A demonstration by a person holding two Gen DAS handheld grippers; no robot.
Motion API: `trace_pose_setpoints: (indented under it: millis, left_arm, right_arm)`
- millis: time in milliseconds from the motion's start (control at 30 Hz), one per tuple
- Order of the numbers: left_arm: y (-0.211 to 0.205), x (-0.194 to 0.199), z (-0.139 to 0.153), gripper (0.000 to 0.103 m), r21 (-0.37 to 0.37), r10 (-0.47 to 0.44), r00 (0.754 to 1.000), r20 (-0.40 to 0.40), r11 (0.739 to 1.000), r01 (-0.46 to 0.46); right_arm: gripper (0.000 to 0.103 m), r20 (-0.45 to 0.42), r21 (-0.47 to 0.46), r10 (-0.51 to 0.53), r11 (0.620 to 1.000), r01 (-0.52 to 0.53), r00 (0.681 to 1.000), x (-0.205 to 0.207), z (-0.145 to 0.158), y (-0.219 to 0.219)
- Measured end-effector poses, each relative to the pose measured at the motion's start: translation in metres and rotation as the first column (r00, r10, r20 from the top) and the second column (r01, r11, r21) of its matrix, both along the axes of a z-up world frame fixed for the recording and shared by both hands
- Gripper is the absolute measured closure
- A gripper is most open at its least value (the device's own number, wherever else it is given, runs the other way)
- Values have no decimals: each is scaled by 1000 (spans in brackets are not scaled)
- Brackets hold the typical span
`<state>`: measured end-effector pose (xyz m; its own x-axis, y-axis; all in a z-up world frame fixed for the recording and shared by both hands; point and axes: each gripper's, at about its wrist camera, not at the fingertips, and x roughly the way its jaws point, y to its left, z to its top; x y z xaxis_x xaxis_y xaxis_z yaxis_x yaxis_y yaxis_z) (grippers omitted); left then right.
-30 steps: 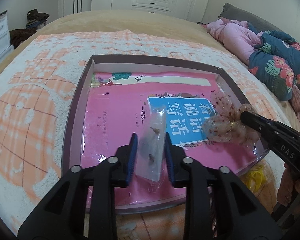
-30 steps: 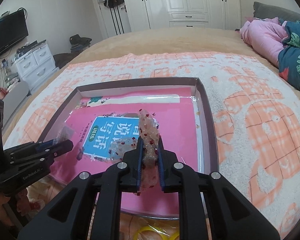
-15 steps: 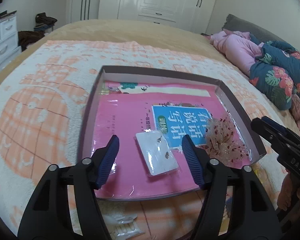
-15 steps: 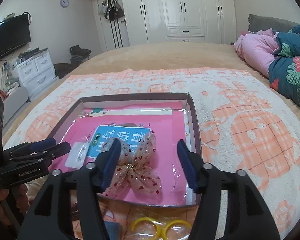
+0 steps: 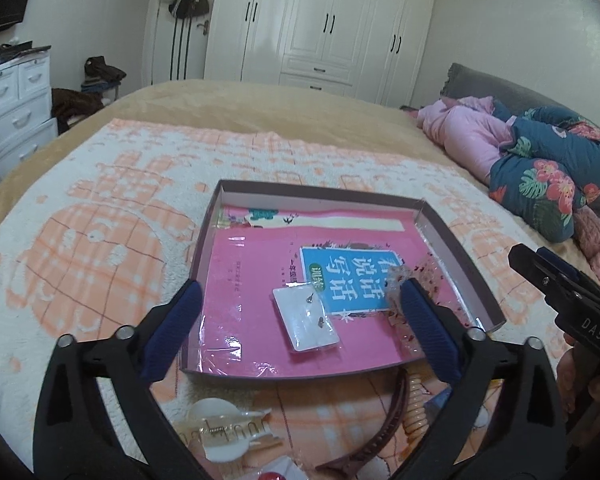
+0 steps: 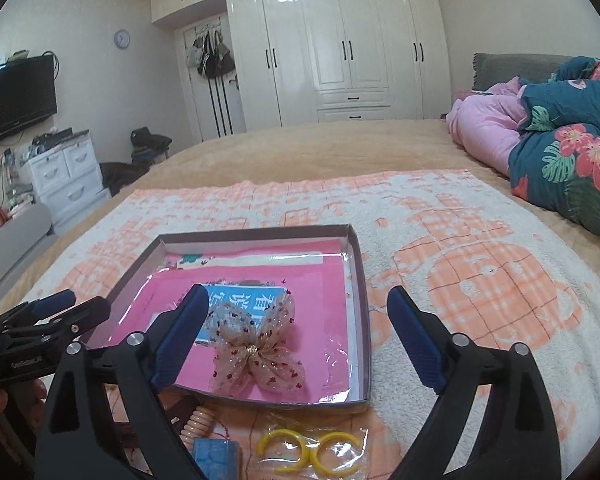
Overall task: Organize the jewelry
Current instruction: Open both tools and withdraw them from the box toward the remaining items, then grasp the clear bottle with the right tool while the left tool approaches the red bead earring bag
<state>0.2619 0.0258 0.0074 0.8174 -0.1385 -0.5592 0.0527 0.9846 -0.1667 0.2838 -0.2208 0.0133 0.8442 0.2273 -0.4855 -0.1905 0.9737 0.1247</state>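
A shallow box (image 5: pixel 456 248) (image 6: pixel 362 280) with a pink plastic-wrapped book in it lies on the bed. A small clear bag of earrings (image 5: pixel 306 318) rests flat in its front middle. A sheer beige bow with red dots (image 6: pixel 254 350) (image 5: pixel 396 276) lies at the box's front right. My left gripper (image 5: pixel 298 330) hangs above the bag, jaws opening wide, nothing between them pressed. My right gripper (image 6: pixel 300 338) hovers over the bow, jaws also opening, pads clear of it.
In front of the box lie a white hair claw (image 5: pixel 224 432), a brown headband (image 5: pixel 380 424), a coiled peach hair tie (image 5: pixel 414 404) (image 6: pixel 198 424), yellow rings in a bag (image 6: pixel 312 450) and a blue block (image 6: pixel 214 458). Folded quilts (image 6: pixel 560 148) sit far right.
Both grippers let go: the earring bag and the bow dropped flat into the box. Both sets of jaws spread wide while the grippers drew back and rose.
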Motion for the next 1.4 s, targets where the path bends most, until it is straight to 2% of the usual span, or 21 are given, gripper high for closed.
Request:
trace_pose_setpoints:
  millis: [533, 1100, 1400]
  left_arm:
    - [9, -52, 28, 11, 27, 51, 987, 153, 998, -56]
    - [29, -103, 28, 11, 20, 100, 974, 204, 994, -106]
    - [30, -120, 19, 11, 59, 96, 980, 174, 992, -108]
  right_arm:
    - [11, 123, 16, 22, 1000, -24, 992, -52, 23, -5]
    - [10, 95, 6, 121, 992, -122, 988, -114, 10, 7]
    - [10, 67, -31, 186, 982, -184, 980, -136, -3, 22]
